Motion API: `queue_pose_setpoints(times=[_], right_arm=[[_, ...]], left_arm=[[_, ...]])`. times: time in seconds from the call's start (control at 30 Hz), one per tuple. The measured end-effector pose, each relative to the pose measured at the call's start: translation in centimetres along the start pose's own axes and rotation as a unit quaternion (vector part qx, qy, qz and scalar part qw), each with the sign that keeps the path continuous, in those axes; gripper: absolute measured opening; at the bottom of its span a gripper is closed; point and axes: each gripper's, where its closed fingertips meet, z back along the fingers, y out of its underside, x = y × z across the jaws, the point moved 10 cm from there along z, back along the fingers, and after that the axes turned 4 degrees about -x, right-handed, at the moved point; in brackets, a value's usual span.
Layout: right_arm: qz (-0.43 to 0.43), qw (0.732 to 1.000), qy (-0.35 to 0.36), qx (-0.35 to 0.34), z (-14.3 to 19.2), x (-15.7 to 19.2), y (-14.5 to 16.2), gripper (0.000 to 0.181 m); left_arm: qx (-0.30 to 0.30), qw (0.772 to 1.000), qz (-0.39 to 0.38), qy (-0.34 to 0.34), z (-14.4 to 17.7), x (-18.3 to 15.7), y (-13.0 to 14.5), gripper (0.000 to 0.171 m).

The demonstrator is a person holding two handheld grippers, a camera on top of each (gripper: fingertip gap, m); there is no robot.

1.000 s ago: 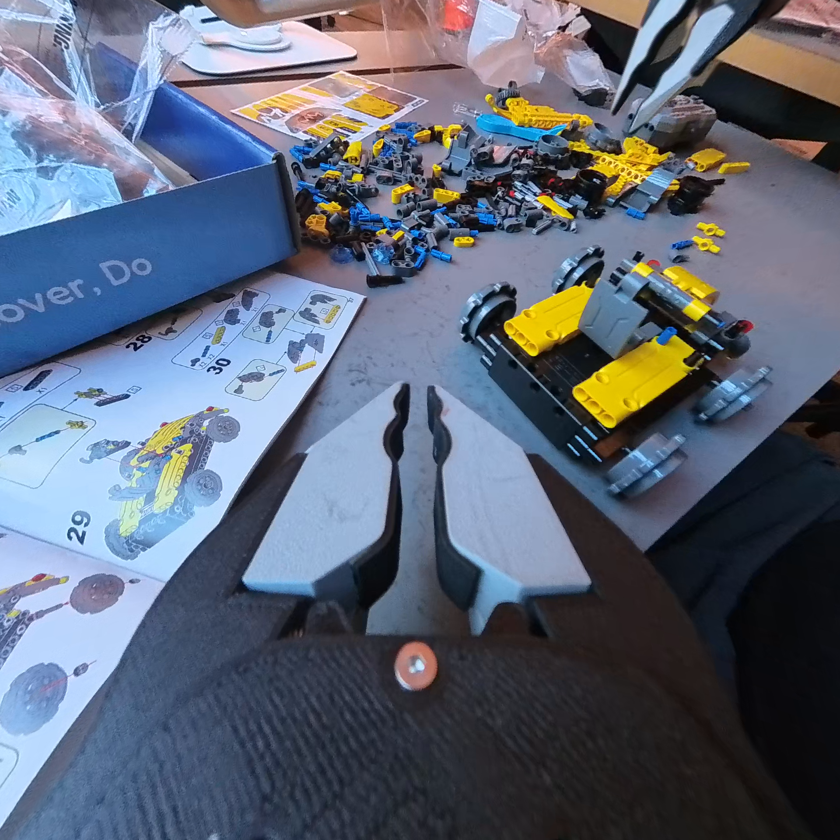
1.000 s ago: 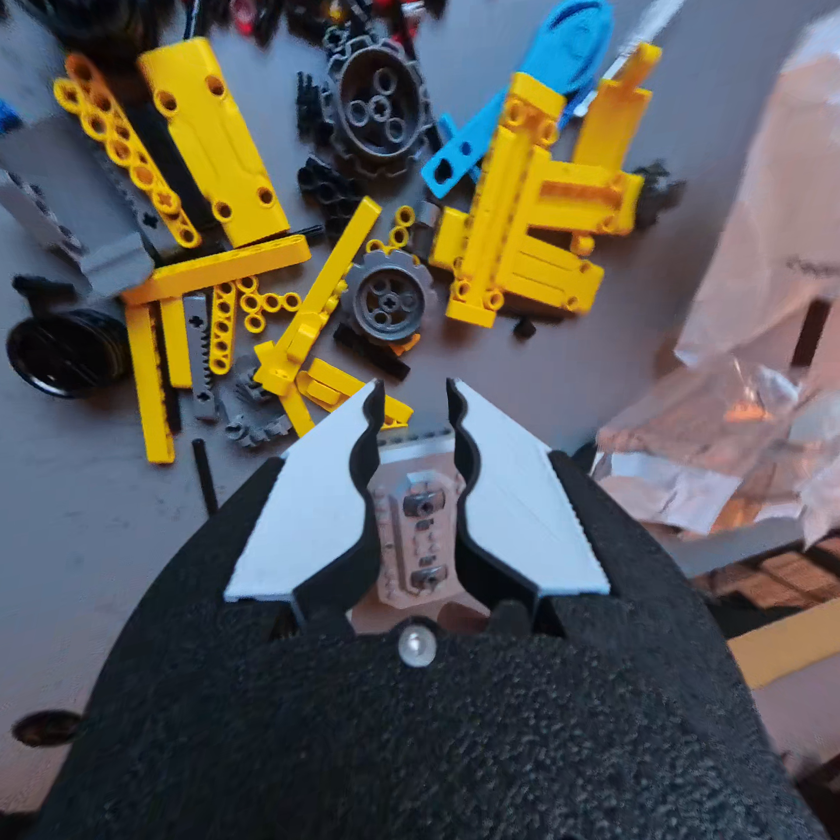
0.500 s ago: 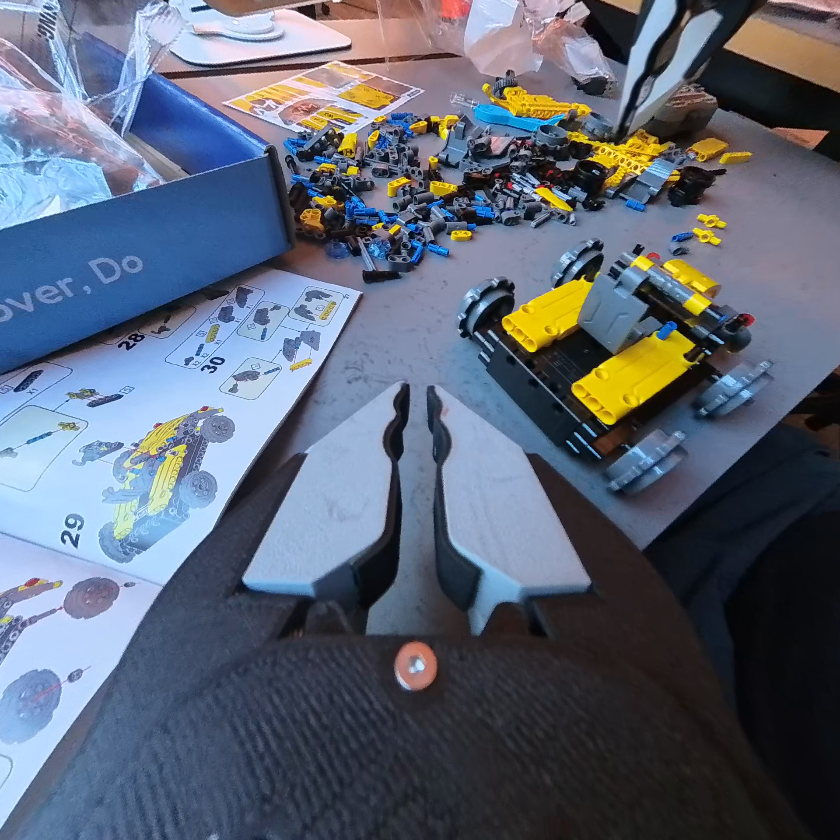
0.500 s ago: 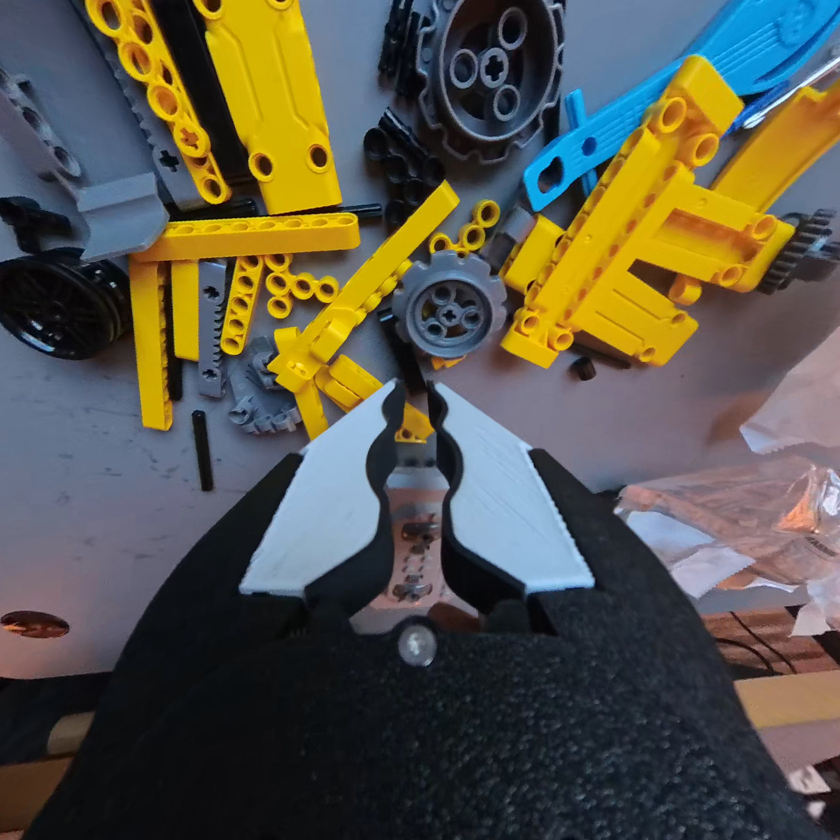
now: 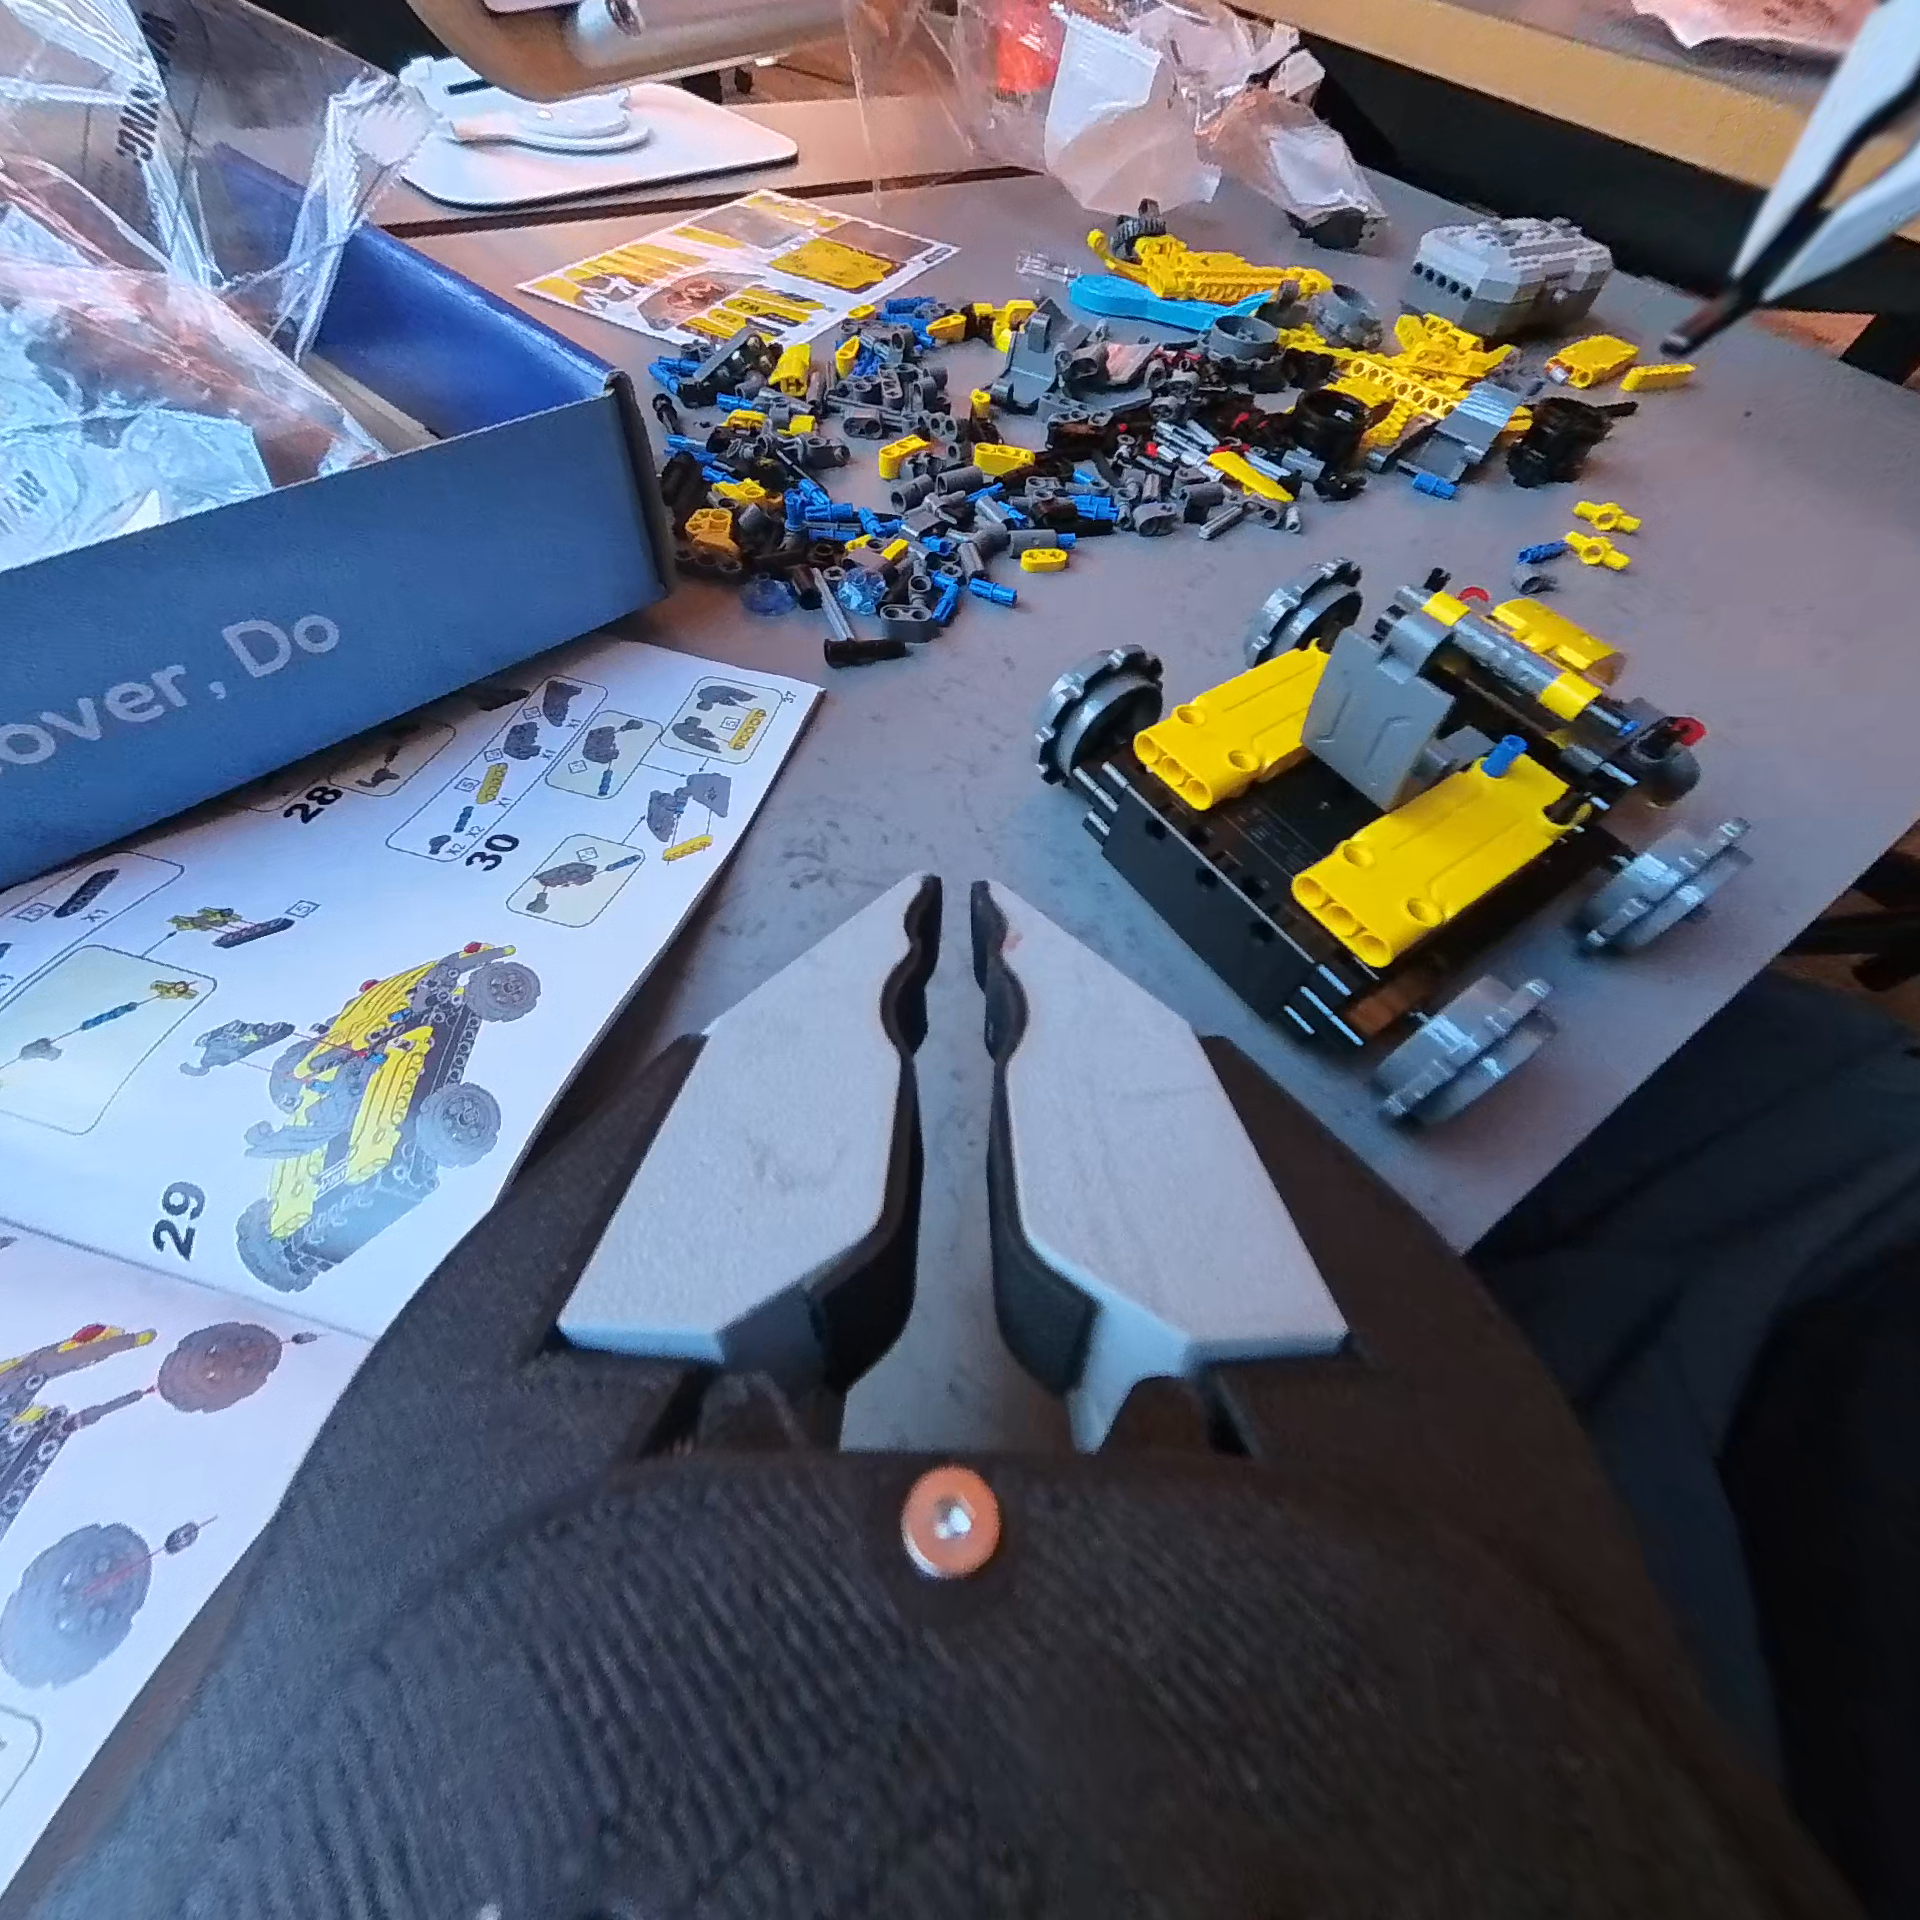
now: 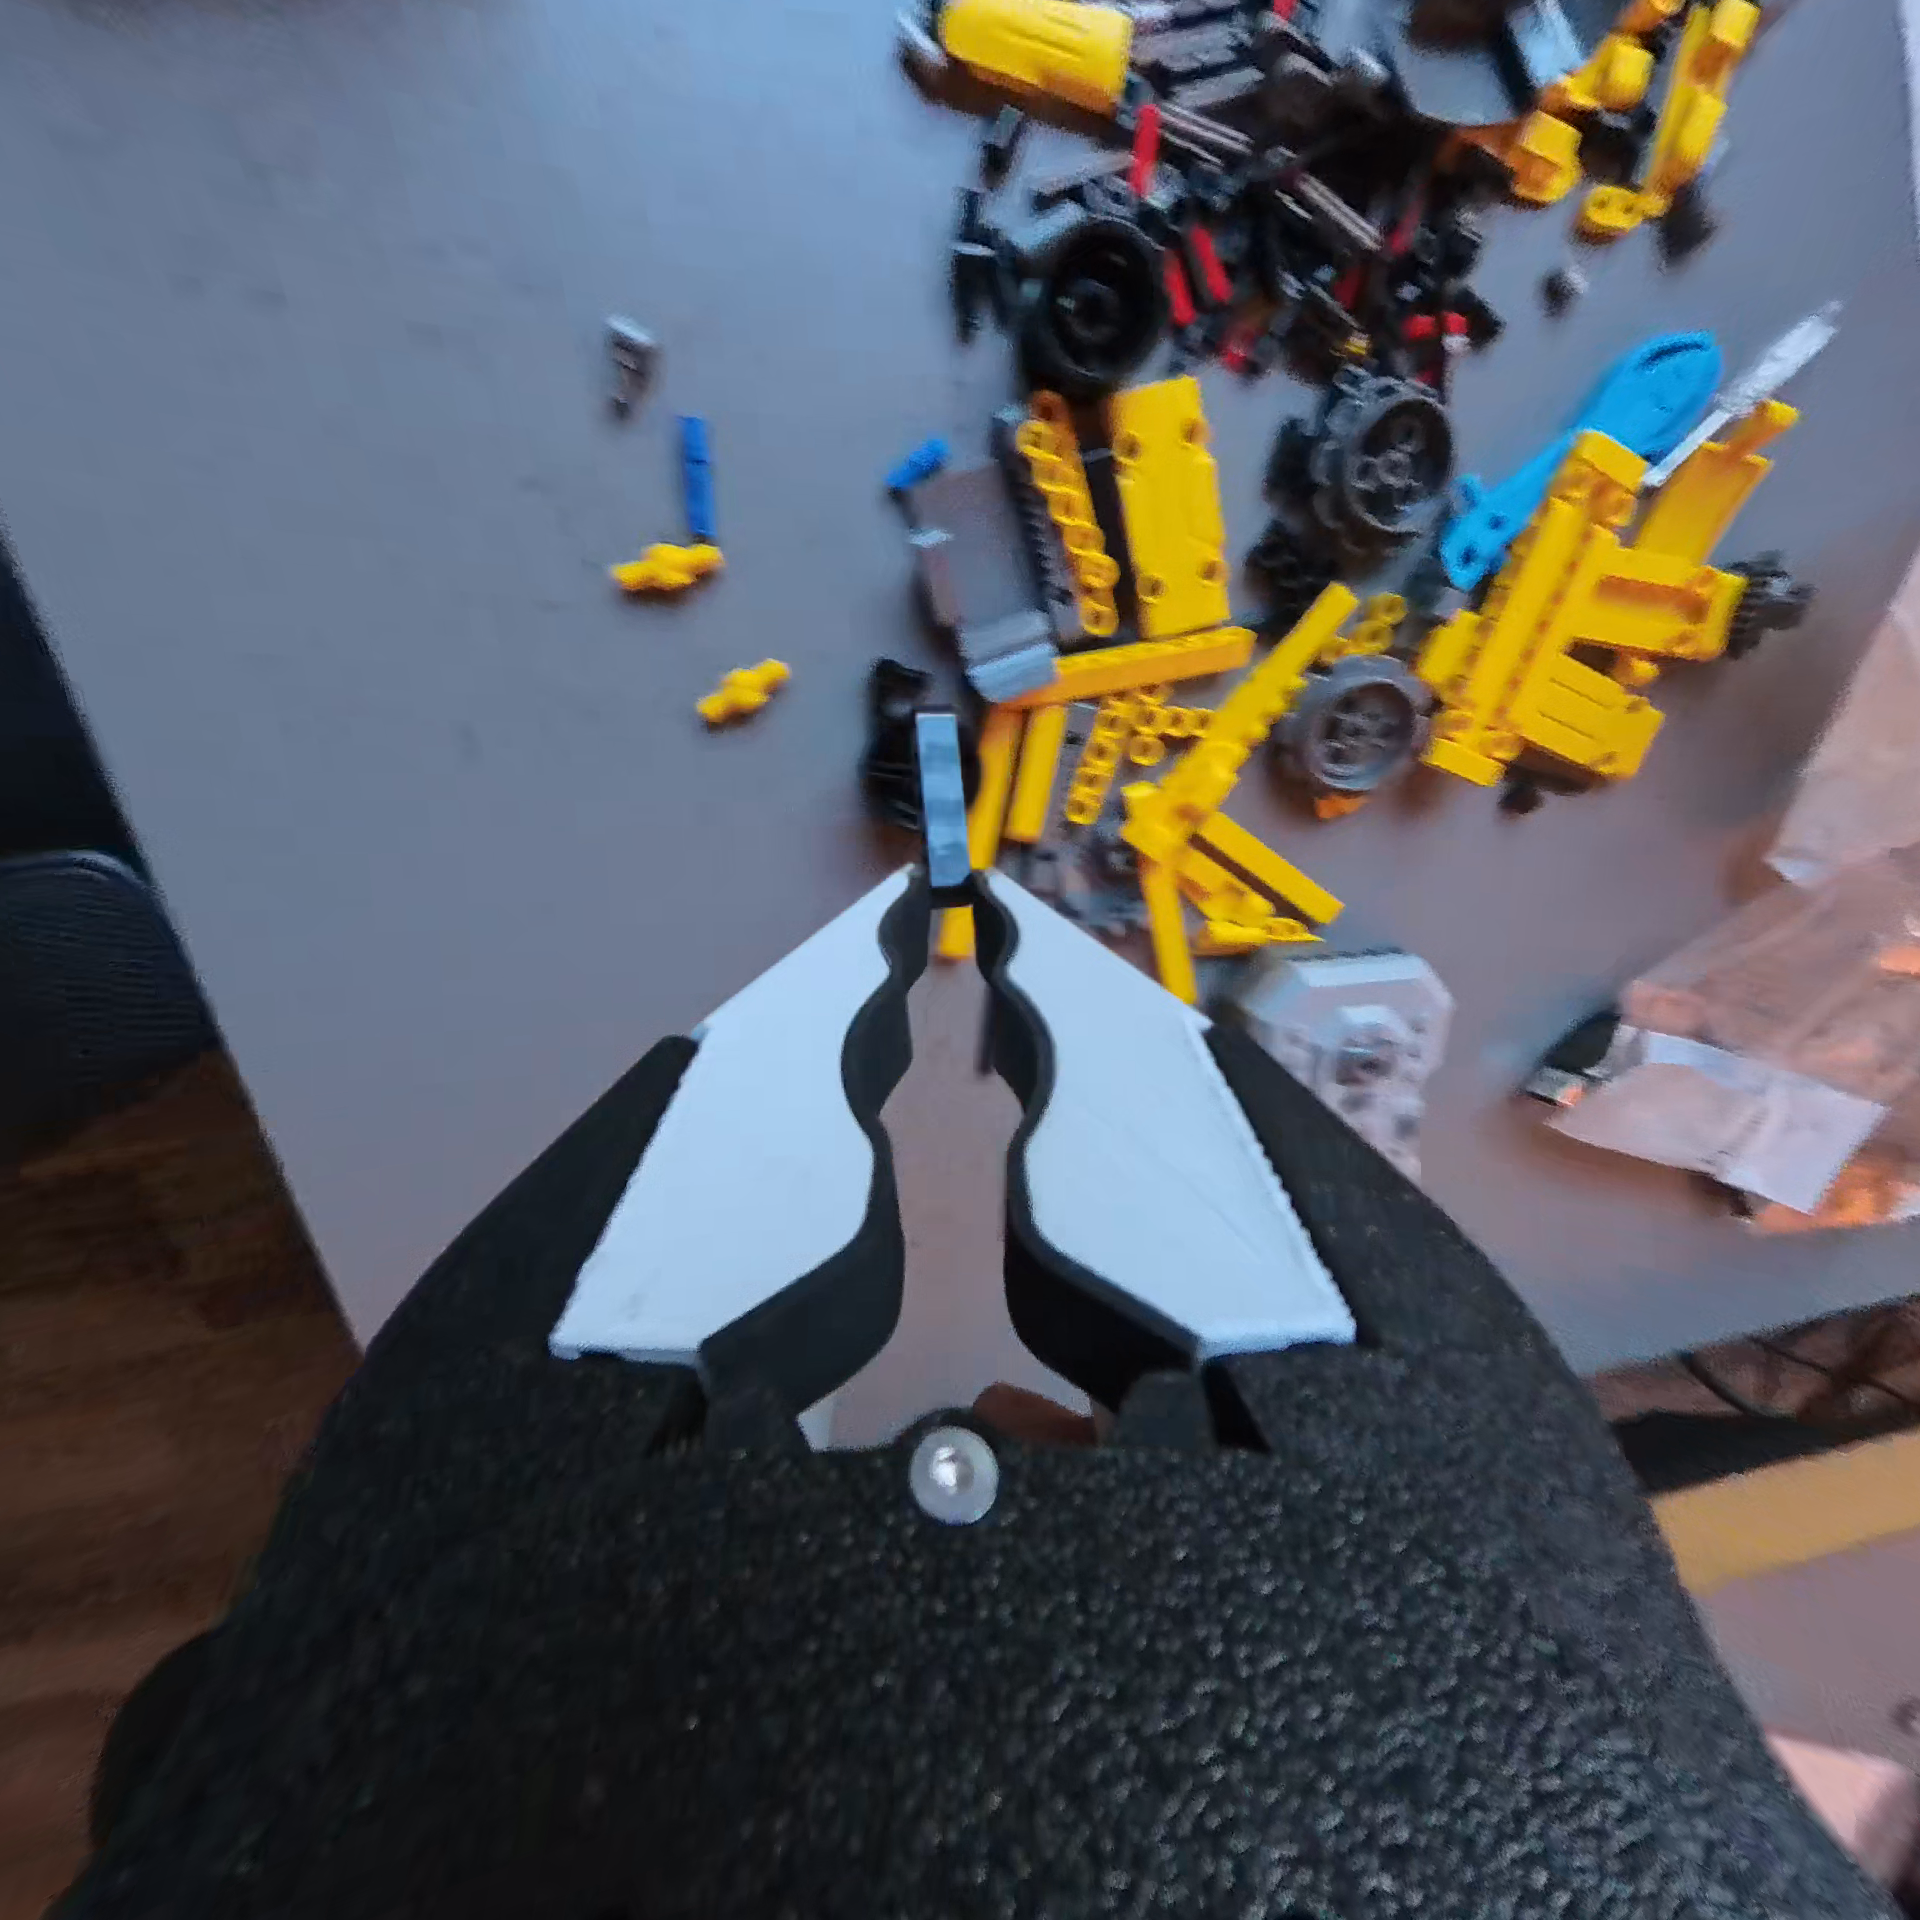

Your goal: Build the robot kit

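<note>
My right gripper is shut on a small grey toy-brick beam and holds it in the air above a pile of loose yellow, grey and black parts. In the left wrist view the right gripper shows at the top right, above the table's far right edge, with a dark piece at its tips. My left gripper is shut and empty, low over the grey table, between the instruction booklet and a part-built yellow and black toy car.
A blue cardboard box with clear plastic bags stands at the left. A leaflet, a grey motor block and crumpled bags lie at the back. The table's edge runs close to the car on the right. The gap from one gripper's tips to the other's is roughly 40 centimetres.
My right gripper closed on a small grey beam from the pile, lifted it and pulled back to the right. My left gripper barely moved.
</note>
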Motion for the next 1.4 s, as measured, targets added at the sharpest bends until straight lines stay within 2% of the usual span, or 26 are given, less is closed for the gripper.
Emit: queue_pose_setpoints(times=[0.2,0.4,0.5,0.8,0.93,1.03,1.2,1.3,1.4], right_arm=[[-0.027,0.999,-0.019,-0.037,-3.1,4.7,0.4,0.008],[-0.024,0.999,-0.015,-0.046,-6.0,7.0,0.1,0.009],[-0.04,0.998,-0.007,-0.054,-5.8,7.0,0.6,0.017],[-0.097,0.981,0.053,-0.16,-3.2,8.6,2.0,0.017],[-0.14,0.966,0.081,-0.203,-3.5,9.6,3.5,0.017],[-0.181,0.943,0.104,-0.258,-3.5,10.1,4.0,0.019],[-0.212,0.924,0.104,-0.301,-3.7,11.0,2.8,0.026],[-0.222,0.916,0.1,-0.32,-3.8,11.3,1.0,0.03],[-0.214,0.908,0.109,-0.344,-3.5,11.5,-1.3,0.029]], left_arm=[[0.001,1.0,0.0,-0.005,0.0,0.0,0.0,0.002],[0.001,1.0,0.0,-0.011,0.0,0.0,0.0,0.002],[0.0,1.0,0.0,-0.012,0.0,0.0,0.0,0.002],[0.0,1.0,0.0,-0.012,0.0,0.0,0.0,0.002],[-0.002,1.0,-0.002,-0.01,0.0,0.0,0.0,0.001],[0.0,1.0,-0.001,-0.011,0.0,0.0,0.0,0.001],[0.008,0.999,0.009,-0.042,-0.1,0.2,0.0,0.007],[0.027,0.997,0.003,-0.076,-0.5,0.1,-0.2,0.014],[0.024,0.997,0.003,-0.078,-0.9,-0.6,-1.4,0.023]])
